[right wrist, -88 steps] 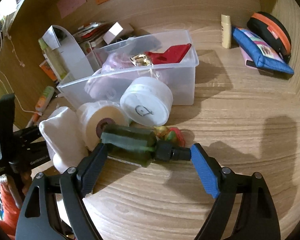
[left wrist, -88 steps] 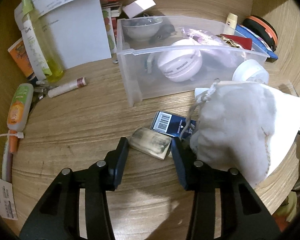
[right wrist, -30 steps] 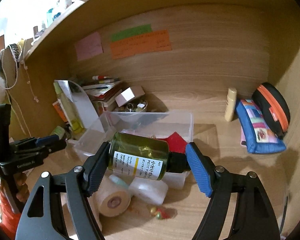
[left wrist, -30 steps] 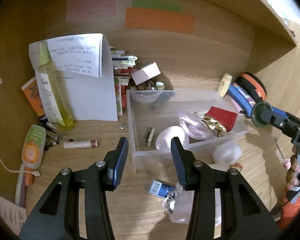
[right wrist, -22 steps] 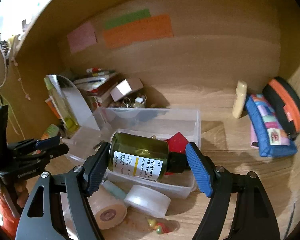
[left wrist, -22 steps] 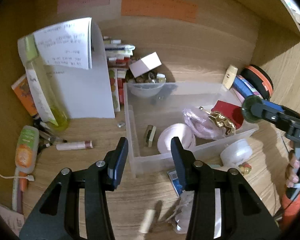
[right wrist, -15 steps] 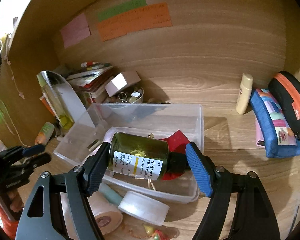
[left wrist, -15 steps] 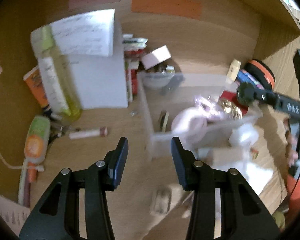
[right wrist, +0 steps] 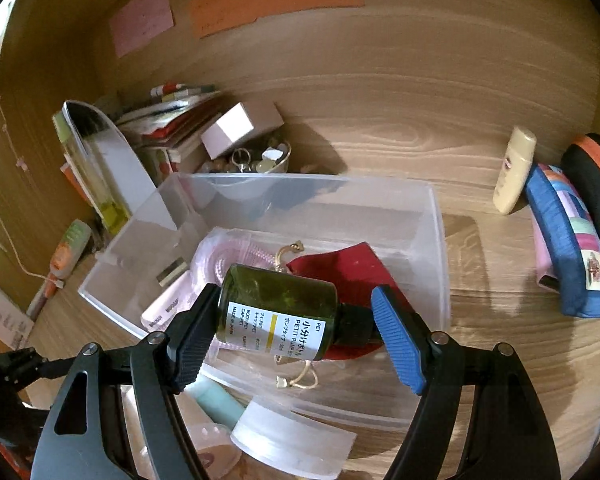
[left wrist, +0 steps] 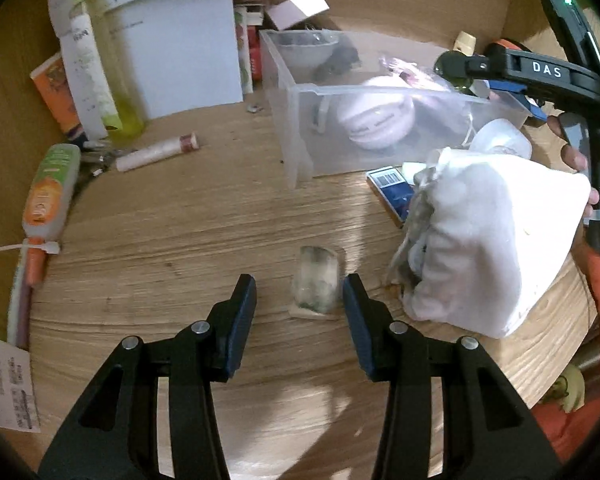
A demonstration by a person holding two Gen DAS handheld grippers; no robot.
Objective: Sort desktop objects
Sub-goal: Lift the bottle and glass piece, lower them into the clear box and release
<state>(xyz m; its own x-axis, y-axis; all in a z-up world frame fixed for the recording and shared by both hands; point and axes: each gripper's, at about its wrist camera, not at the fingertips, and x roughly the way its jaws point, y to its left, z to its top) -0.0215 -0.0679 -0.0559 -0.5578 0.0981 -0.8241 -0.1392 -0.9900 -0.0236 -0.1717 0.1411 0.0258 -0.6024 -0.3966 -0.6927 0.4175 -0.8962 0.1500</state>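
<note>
Right gripper (right wrist: 296,334) jaws clamp the green bottle (right wrist: 278,314) above the clear bin (right wrist: 440,236); left gripper (left wrist: 300,302) jaws spread, empty.

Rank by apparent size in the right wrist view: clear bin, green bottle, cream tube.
1. clear bin
2. green bottle, enlarged by nearness; held in the right gripper
3. cream tube, farthest away

dim warm light | motion blur throughout | fisheye bending at edges | dark vignette corners | soft shadows on wood
</note>
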